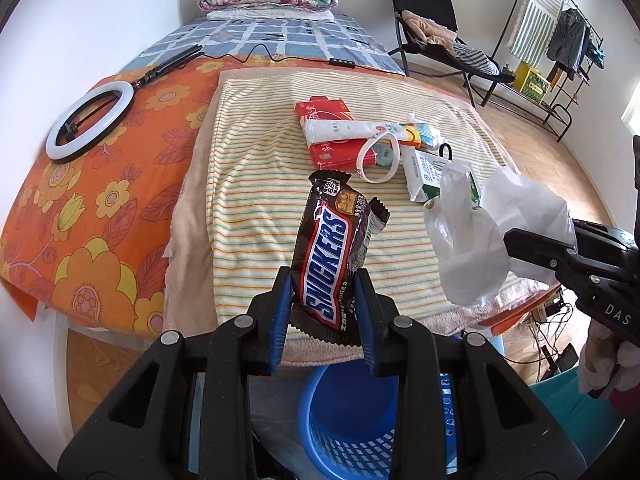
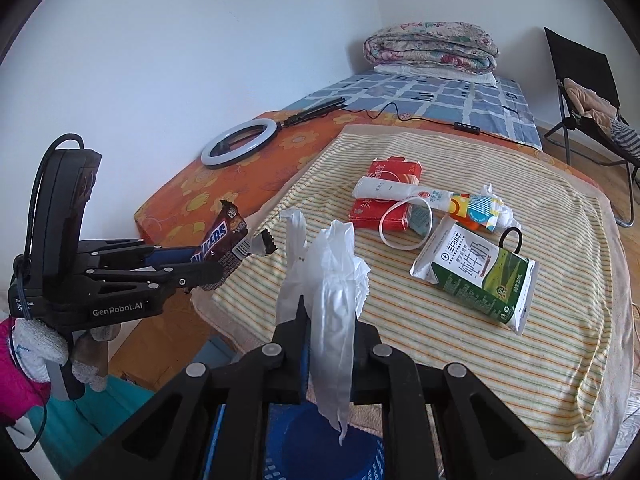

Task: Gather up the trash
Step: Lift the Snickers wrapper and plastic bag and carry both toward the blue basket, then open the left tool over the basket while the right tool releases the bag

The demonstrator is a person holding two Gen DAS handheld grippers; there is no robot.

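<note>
Left wrist view: the bed [image 1: 100,184] carries a striped towel [image 1: 256,184], where a red packet [image 1: 332,132], a milk carton [image 1: 424,176] and a white ring [image 1: 380,160] lie close together. Below the bed's edge stands a blue basket [image 1: 348,432]. The left gripper [image 1: 322,308] is closed on a Snickers wrapper [image 1: 328,256], held upright above the basket. The right gripper [image 2: 330,340] is clamped tight on a white plastic bag [image 2: 332,300], which hangs down over the basket too. A gloved hand [image 2: 44,352] grips the left gripper's handle.
</note>
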